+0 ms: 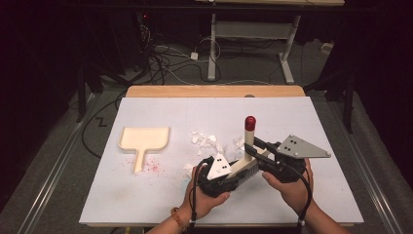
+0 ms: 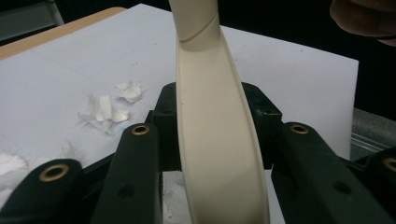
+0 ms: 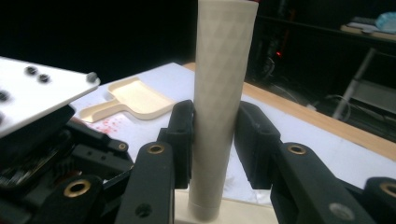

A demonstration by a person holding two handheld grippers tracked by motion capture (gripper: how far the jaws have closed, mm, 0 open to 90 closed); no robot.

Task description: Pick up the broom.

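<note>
A hand brush stands near the table's front with its cream handle (image 1: 249, 140) upright, a red cap (image 1: 250, 122) on top and dark bristles (image 1: 247, 171) below. My left gripper (image 1: 237, 171) comes in from the left and is shut on the brush's curved cream back (image 2: 219, 154); its pads press both sides in the left gripper view (image 2: 215, 112). My right gripper (image 1: 255, 147) reaches in from the right and is shut on the textured handle (image 3: 224, 70), pads against it in the right gripper view (image 3: 215, 126). A cream dustpan (image 1: 143, 139) lies flat at the left.
Torn white paper scraps (image 1: 204, 141) lie behind and left of the brush, also near my left jaws (image 2: 107, 109). Red specks (image 1: 153, 165) dot the white sheet (image 1: 146, 195) beside the dustpan's handle (image 3: 100, 112). Cables and a desk frame (image 1: 213, 44) lie beyond the far edge.
</note>
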